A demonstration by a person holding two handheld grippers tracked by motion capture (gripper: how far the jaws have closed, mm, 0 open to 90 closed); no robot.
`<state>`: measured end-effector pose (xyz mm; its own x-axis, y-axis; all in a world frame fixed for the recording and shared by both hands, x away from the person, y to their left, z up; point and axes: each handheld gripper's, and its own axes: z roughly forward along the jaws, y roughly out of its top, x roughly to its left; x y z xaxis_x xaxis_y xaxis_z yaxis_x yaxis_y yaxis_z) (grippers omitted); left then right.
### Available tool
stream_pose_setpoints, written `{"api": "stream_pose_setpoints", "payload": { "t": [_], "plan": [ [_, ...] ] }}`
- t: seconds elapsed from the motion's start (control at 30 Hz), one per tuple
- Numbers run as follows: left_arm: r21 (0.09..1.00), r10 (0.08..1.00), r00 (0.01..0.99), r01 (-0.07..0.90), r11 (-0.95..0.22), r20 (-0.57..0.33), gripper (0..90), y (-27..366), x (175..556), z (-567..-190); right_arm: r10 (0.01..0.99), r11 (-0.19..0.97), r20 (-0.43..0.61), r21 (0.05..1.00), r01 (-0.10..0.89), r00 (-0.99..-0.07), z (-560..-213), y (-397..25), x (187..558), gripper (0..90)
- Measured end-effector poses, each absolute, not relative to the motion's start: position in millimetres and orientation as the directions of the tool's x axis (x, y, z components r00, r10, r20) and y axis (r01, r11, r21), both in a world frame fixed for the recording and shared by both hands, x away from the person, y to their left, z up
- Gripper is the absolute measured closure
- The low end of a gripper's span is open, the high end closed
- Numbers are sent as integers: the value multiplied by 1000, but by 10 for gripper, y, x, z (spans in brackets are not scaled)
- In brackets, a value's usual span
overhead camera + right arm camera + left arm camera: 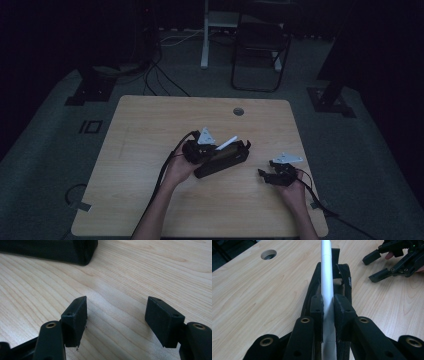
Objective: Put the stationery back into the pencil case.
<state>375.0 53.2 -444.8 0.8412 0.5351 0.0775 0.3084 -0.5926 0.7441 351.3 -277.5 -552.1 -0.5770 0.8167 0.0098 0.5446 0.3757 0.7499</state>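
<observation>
The left gripper (328, 306) is clamped on a white pen (327, 277) over the black pouch (222, 159); slide it straight in. The right gripper (116, 318), at four o'clock, rests with jaws apart.

We count two grippers, the left gripper (327, 307) and the right gripper (116, 320); one white pen (326, 277); one black pouch (222, 159); one wooden surface (150, 130) with one round hole (238, 111); one chair (260, 47) behind.
</observation>
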Motion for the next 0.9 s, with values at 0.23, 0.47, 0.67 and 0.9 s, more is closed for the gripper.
{"api": "stream_pose_setpoints", "payload": {
  "t": [0.23, 0.47, 0.67, 0.9],
  "plan": [
    [738, 536, 841, 312, -598, 79, 788, 511, 3771, -4479, 816, 376, 10, 750, 544, -578, -5521, -2776, 3513, 341],
    [732, 537, 840, 317, -602, 78, 788, 500, 3791, -4507, 816, 376, 10, 750, 544, -578, -5521, -2777, 3513, 341],
    [725, 536, 840, 318, -611, 82, 788, 492, 3802, -4524, 816, 376, 10, 750, 544, -579, -5521, -2777, 3513, 341],
    [710, 529, 844, 319, -628, 88, 787, 460, 3825, -4575, 815, 376, 11, 750, 544, -579, -5520, -2777, 3513, 341]
  ]
}}
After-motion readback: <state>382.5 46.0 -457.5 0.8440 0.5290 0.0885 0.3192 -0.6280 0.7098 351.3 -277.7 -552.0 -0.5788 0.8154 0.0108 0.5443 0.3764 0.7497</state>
